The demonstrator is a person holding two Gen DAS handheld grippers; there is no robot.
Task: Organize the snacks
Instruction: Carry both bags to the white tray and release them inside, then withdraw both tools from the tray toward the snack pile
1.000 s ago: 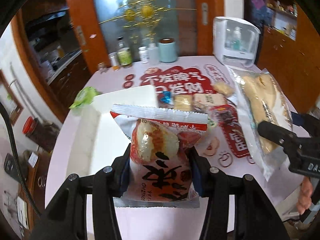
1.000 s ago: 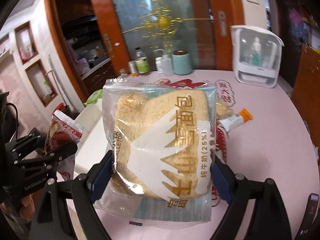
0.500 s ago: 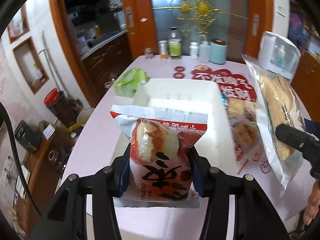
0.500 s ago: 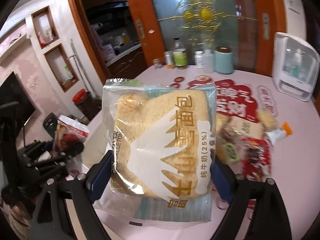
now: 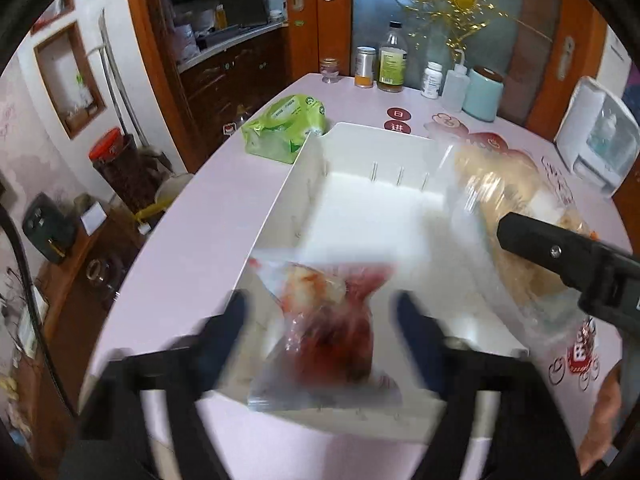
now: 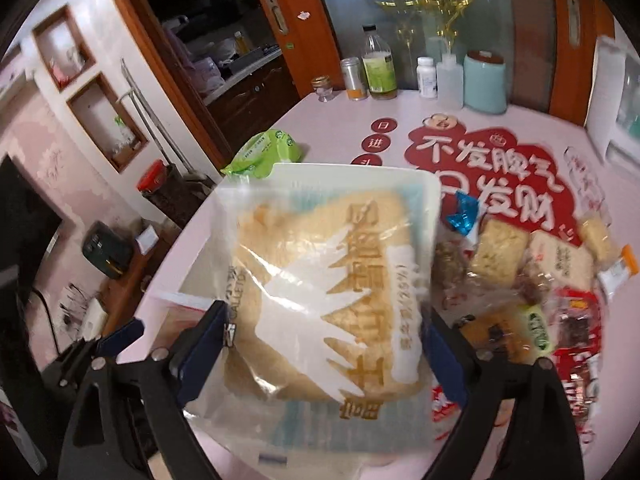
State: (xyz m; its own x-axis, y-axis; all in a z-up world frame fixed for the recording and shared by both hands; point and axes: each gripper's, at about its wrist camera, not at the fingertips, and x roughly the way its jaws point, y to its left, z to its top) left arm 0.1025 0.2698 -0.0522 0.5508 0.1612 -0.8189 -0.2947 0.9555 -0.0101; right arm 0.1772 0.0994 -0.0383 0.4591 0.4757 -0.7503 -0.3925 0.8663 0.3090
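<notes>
White bin [image 5: 304,184] holds nothing yet | bread bag [image 6: 324,300] pinched in right gripper [image 6: 324,344] above bin | red snack packet [image 5: 332,320] dropping between spread left gripper [image 5: 320,320] fingers | loose snacks [image 6: 516,264] remain on table

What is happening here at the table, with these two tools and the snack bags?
A person is sorting snacks into a white bin. The left hand-held gripper has its fingers spread, and the red snack bag appears blurred between them over the bin, apparently just let go. The right hand-held gripper holds a bread bag over the same bin. More snacks lie on the table to the right.
</notes>
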